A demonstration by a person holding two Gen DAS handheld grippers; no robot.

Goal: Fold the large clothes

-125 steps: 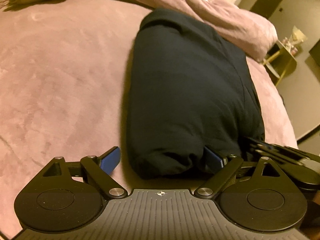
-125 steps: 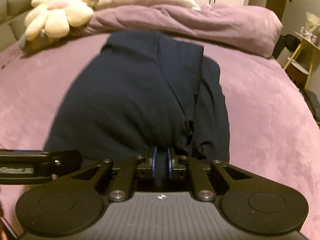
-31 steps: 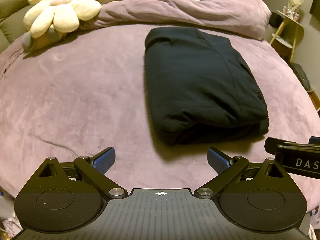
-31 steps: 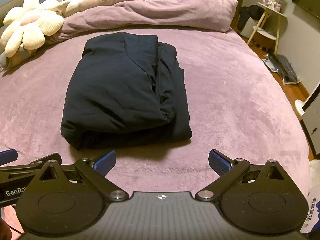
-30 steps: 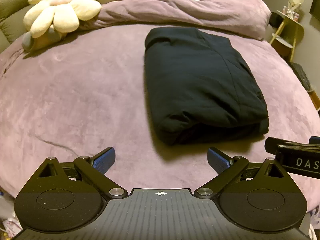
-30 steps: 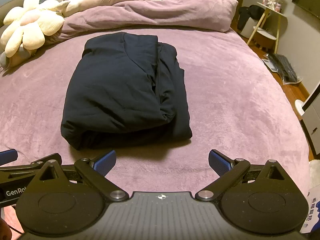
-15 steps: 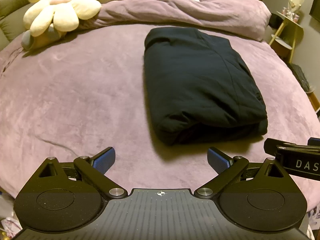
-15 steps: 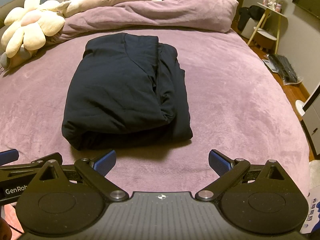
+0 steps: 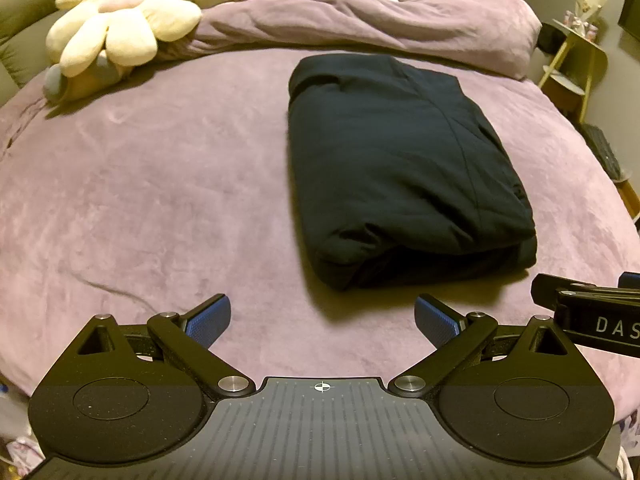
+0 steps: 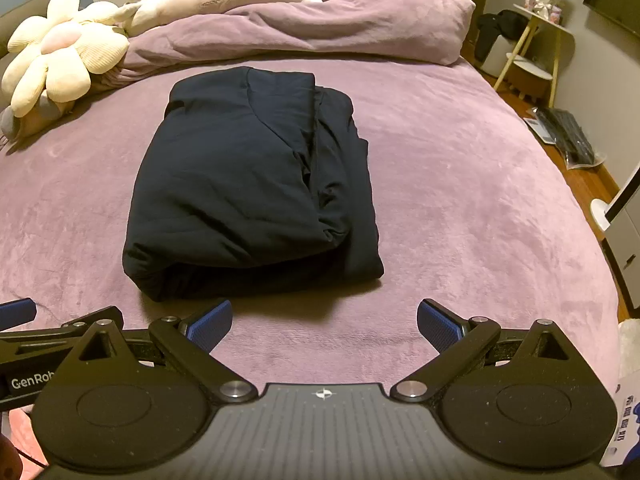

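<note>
Lying folded into a thick bundle on the purple bed [image 9: 160, 184], the dark garment [image 9: 396, 172] sits apart from both tools. Left gripper [image 9: 322, 318] and right gripper [image 10: 324, 322] hover near it, fingers spread wide, holding nothing.

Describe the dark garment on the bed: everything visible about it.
The dark garment is navy-black, soft and slightly padded-looking, folded into a thick rectangular bundle with stacked layers showing at its near edge. A looser, creased layer sticks out along its right side. It lies flat on the purple bedspread, lengthwise toward the rumpled duvet. Neither open gripper touches it.
</note>
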